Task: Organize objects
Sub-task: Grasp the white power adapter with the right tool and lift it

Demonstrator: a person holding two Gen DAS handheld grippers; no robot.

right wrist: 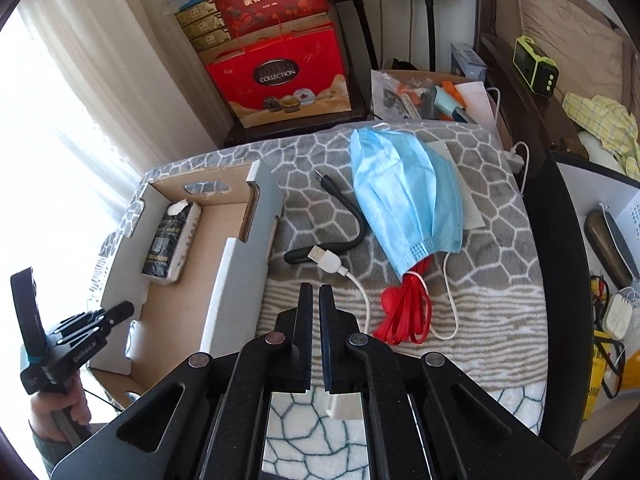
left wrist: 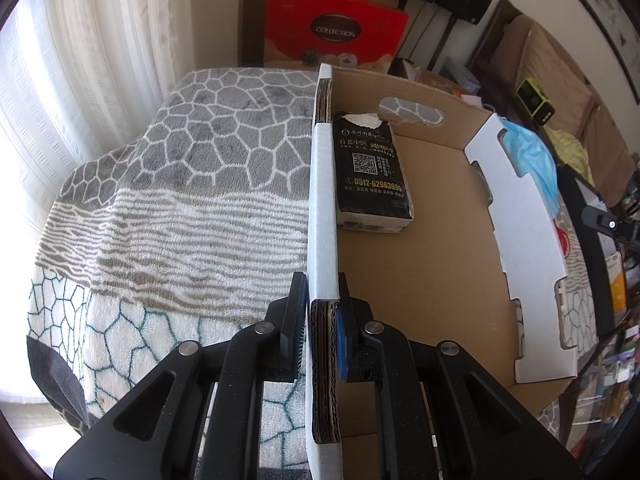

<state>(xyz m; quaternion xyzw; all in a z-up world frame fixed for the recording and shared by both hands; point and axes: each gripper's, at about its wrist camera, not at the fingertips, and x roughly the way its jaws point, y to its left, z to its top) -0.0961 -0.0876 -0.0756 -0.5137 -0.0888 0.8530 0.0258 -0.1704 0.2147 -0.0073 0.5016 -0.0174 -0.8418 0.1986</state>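
A shallow cardboard box (left wrist: 420,264) lies on a grey and white patterned blanket (left wrist: 180,184). A black tissue pack (left wrist: 372,172) lies inside it against the left wall. My left gripper (left wrist: 323,304) is shut on that wall of the box. In the right wrist view the box (right wrist: 180,300) is at the left with the tissue pack (right wrist: 170,240) in it. Right of it lie a black USB lamp (right wrist: 348,216), a white cable (right wrist: 352,280), a blue face mask (right wrist: 404,196) and a red ribbon bundle (right wrist: 404,312). My right gripper (right wrist: 316,300) is shut and empty above the blanket, near the white cable.
Red gift boxes (right wrist: 276,76) stand behind the blanket. An open carton of small items (right wrist: 424,96) sits at the back right. A dark wooden frame (right wrist: 556,240) borders the blanket's right side, with a sofa (right wrist: 568,40) and a green clock (right wrist: 536,64) beyond.
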